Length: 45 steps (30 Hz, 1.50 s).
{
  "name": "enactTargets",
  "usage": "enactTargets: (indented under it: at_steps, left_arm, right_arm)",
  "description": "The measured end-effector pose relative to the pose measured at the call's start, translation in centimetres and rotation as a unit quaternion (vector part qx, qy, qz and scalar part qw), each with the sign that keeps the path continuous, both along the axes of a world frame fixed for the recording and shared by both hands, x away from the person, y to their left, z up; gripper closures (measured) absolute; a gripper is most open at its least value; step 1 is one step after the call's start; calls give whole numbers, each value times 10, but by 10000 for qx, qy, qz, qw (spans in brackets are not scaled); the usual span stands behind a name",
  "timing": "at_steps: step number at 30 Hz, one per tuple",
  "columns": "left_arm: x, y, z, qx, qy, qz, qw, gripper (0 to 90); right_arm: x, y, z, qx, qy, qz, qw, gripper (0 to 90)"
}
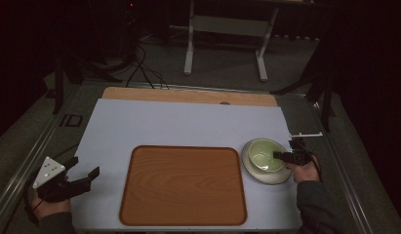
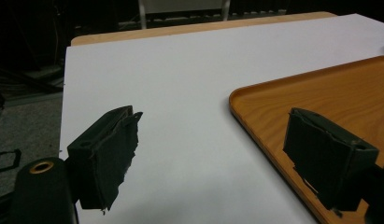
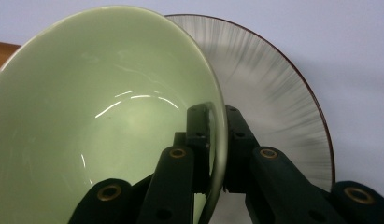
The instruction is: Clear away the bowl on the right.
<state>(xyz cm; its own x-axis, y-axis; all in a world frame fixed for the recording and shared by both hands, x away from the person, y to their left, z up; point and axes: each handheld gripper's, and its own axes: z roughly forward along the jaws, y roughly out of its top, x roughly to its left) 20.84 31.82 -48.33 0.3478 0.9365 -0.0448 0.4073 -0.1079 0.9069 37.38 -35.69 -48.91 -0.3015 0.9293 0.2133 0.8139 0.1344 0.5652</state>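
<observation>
The room is dim and everything beyond the bench [image 1: 188, 122] sinks into black, apart from a pale metal frame [image 1: 227, 29] and some cables [image 1: 139, 68] on the floor. A white sheet covers most of the bench, with a strip of bare wood showing at the far edge. On the sheet lies a brown wooden tray [image 1: 183, 185], its near right corner cut off in the left gripper view. Just right of the tray sits a grey plate with a dark rim [image 1: 278, 176], and on it a pale green bowl [image 1: 264, 155]. The right gripper [image 1: 282, 156] pinches the bowl's rim at the person's side, one of the fingers [image 3: 199, 135] inside the bowl and the other outside; the bowl hides much of the plate and looks tilted, though I cannot be sure. The left gripper [image 1: 83, 171] hovers at the near left, well apart from the tray, fingers spread around nothing.
</observation>
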Motion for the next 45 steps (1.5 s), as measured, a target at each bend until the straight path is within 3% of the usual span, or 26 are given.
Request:
enactTargets:
  at_steps: [17,23,45]
  left_arm:
    - [-1,0,0,-34,-51,-16,10000,173]
    - [-1,0,0,-24,-55,-29,10000,173]
    - [-1,0,1,-16,-67,-18,10000,173]
  right_arm:
    - [-7,6,11,-56,-234,72,9997,827]
    - [-9,7,15,66,-278,103,9995,827]
    - [-11,21,31,94,-470,297,9984,825]
